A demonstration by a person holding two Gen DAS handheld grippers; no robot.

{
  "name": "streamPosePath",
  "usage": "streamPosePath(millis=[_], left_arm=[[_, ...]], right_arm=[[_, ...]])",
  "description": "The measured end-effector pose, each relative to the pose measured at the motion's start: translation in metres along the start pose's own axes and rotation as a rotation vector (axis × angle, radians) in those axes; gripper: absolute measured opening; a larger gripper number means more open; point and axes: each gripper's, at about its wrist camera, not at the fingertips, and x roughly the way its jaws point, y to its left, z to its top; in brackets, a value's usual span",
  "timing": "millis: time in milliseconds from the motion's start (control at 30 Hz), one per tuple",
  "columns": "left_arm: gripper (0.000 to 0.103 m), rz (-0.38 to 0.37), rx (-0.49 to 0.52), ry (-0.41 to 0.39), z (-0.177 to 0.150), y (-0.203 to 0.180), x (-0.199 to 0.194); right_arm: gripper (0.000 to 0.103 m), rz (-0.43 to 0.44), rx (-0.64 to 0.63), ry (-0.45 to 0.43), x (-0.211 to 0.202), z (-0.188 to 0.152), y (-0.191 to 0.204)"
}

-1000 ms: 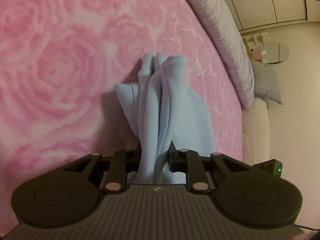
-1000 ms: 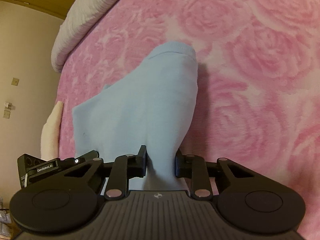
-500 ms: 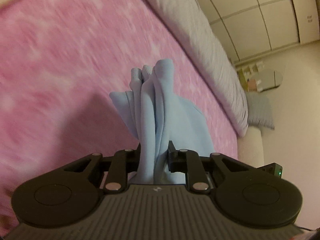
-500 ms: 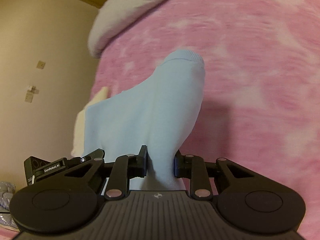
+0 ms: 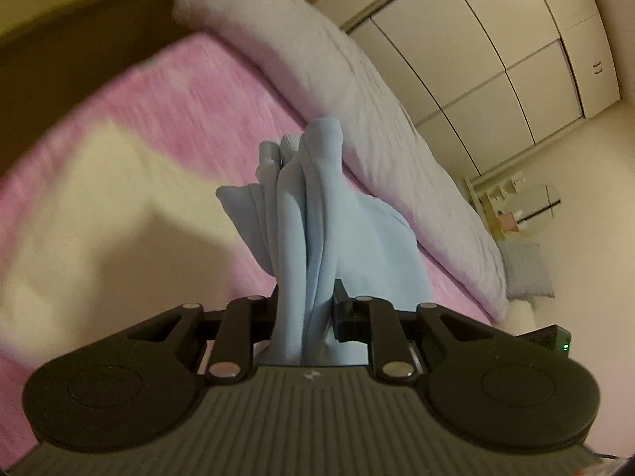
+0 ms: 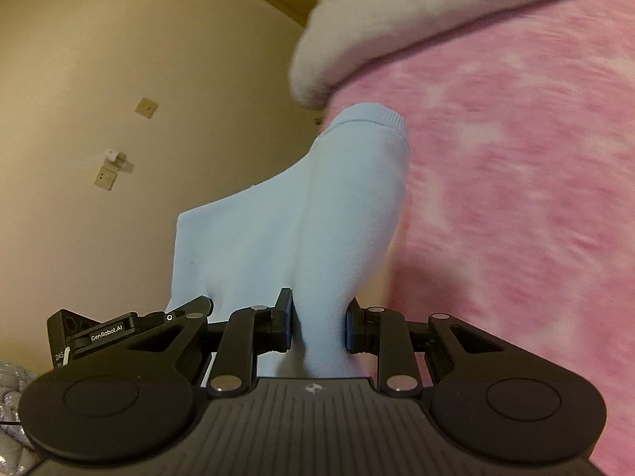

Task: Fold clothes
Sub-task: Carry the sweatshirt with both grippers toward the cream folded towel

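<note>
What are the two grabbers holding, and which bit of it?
Both hold the light blue garment. The left hand-held gripper pinches bunched folds; the right hand-held gripper pinches a smoother fold. Which part exactly cannot be told.

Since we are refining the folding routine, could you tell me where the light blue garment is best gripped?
Near its gathered edge, as now: the left gripper and right gripper each pinch bunched layers of the light blue garment, approaching from above the pink blanket. The ribbed cuff hangs freely, so the cloth drapes straight.
</note>
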Motion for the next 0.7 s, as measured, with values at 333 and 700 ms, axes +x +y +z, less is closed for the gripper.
streamPosePath(millis=[333, 700], left_arm=[[0.016, 0.013, 0.050, -0.022, 0.053, 0.090, -0.005], [0.018, -0.006, -0.001, 0.035, 0.026, 0.180, 0.028]], right_arm=[[0.025, 0.001, -0.022, 0.000, 0.107, 0.003, 0.017], [0.028, -0.082, 0.081, 0.036, 0.148, -0.055, -0.032]])
